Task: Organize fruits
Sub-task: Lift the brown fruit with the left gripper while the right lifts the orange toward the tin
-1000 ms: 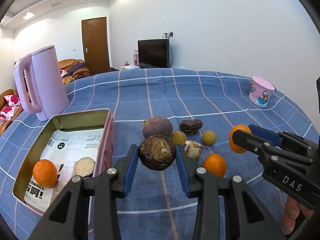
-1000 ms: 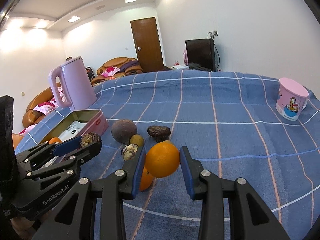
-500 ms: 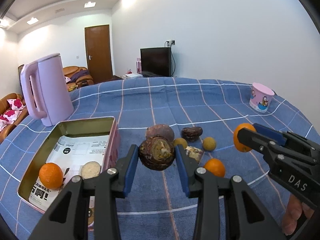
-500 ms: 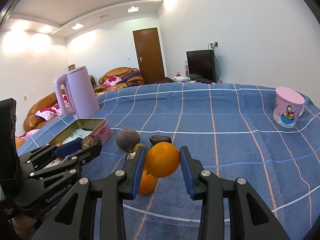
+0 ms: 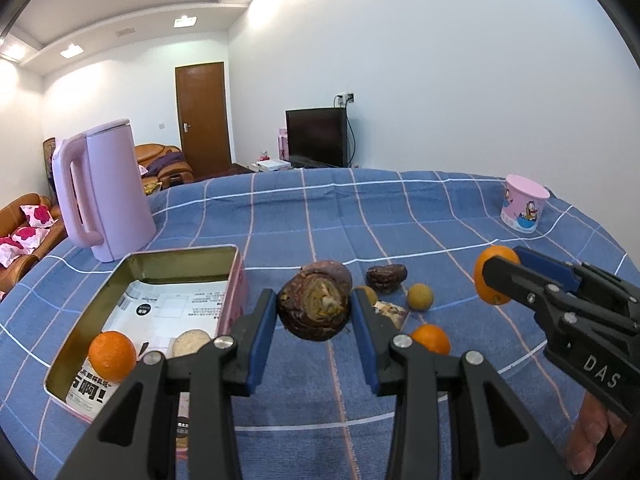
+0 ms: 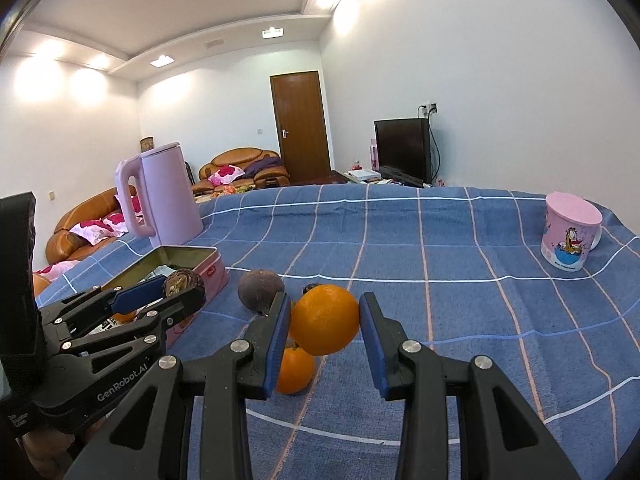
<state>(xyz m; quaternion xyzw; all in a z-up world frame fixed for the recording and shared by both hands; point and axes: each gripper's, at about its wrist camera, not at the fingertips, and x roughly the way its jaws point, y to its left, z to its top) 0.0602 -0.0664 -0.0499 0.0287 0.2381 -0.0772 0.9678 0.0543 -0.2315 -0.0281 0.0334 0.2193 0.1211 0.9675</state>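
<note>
Blue pads of the left claw (image 5: 314, 314) are clamped on a wrinkled dark brown fruit (image 5: 313, 306), and the right claw (image 6: 325, 322) grips an orange (image 6: 324, 319) in the same way. Over the last second both claws have risen: the horizon has dropped in each view, more ceiling shows, and the fruits on the desk (image 5: 400, 216) sit lower and further below the held ones. So both picks appear secure and clear of the cloth. The open tin (image 5: 158, 264) lies just to the left of the left claw, with one orange and a pale round item already inside. A second dark fruit (image 6: 260, 290), a shrivelled one (image 5: 386, 278), a small yellowish one (image 5: 420, 297) and another orange (image 5: 431, 339) remain on the desk. Judging by this, carrying the held fruits across to the tin comes next.
</note>
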